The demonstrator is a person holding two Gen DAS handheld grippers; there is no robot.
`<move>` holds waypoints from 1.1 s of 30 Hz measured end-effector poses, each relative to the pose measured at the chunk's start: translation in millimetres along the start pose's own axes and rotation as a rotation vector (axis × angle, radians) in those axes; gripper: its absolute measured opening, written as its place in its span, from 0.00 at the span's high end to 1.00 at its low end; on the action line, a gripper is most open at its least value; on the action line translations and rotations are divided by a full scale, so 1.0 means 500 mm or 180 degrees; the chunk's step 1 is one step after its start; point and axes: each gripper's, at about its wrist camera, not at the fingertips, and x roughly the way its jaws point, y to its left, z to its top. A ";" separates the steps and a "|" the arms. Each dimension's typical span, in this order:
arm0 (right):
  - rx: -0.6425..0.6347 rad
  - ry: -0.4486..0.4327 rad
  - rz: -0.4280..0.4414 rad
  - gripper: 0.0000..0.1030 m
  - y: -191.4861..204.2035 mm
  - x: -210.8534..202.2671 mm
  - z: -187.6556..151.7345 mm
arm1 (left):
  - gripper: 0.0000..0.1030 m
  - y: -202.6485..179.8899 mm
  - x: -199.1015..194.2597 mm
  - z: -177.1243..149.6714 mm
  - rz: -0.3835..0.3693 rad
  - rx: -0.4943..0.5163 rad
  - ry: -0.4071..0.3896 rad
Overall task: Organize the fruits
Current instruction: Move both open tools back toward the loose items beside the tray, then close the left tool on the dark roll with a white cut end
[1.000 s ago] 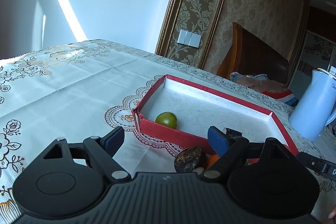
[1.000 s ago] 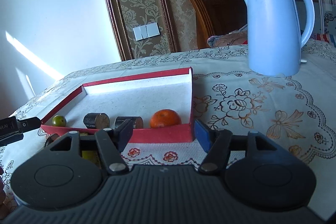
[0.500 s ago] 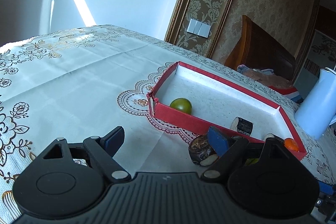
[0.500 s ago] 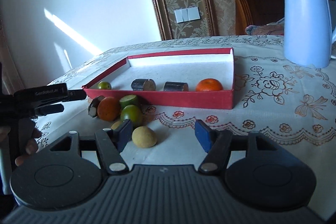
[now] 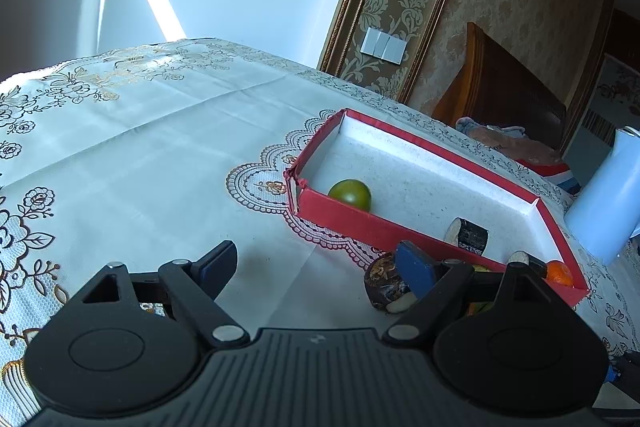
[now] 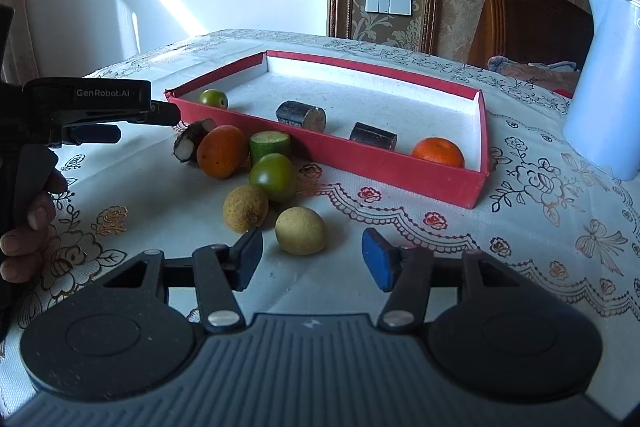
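A red tray (image 6: 384,163) with a white floor holds a green fruit (image 6: 214,98), two dark cane pieces (image 6: 301,115) and an orange (image 6: 438,151). In front of it lie a dark cane piece (image 6: 188,143), an orange (image 6: 222,157), a green cut piece (image 6: 270,143), a green fruit (image 6: 273,175) and two tan fruits (image 6: 245,207). My right gripper (image 6: 314,259) is closing; the nearer tan fruit (image 6: 300,231) sits between its fingertips, untouched. My left gripper (image 5: 316,265) stands open and empty, its right finger over a dark cane piece (image 5: 382,283) beside the tray (image 5: 332,215).
A pale blue kettle (image 6: 608,87) stands on the patterned tablecloth right of the tray. A wooden chair (image 6: 520,23) is behind the table. A hand (image 6: 28,223) holds the left gripper at the left edge of the right wrist view.
The right gripper has pulled back from the tray and rolled, so the loose fruits are now in view and a tan fruit lies between its fingers. The left gripper has hardly moved.
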 end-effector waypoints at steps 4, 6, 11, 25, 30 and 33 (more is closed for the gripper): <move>0.0018 0.0086 -0.0001 0.65 -0.001 0.016 0.006 | 0.16 0.001 0.002 0.000 -0.0001 -0.0002 0.0017; 0.0008 0.0097 -0.0007 0.65 0.001 0.019 0.007 | 0.16 0.001 0.002 -0.001 0.0001 -0.0002 0.0019; -0.0001 0.0113 -0.0023 0.73 0.004 0.025 0.010 | 0.16 0.002 0.003 -0.001 0.0009 -0.0017 0.0025; 0.0337 0.0037 0.0060 0.73 -0.030 0.020 0.004 | 0.16 -0.056 -0.034 -0.025 -0.0012 0.0990 -0.0081; 0.0372 0.0031 0.0074 0.73 -0.032 0.019 0.003 | 0.16 -0.095 -0.028 -0.043 0.0070 0.1608 0.0021; 0.0384 0.0031 0.0082 0.73 -0.033 0.019 0.003 | 0.16 -0.120 -0.020 -0.059 0.0124 0.2046 0.0011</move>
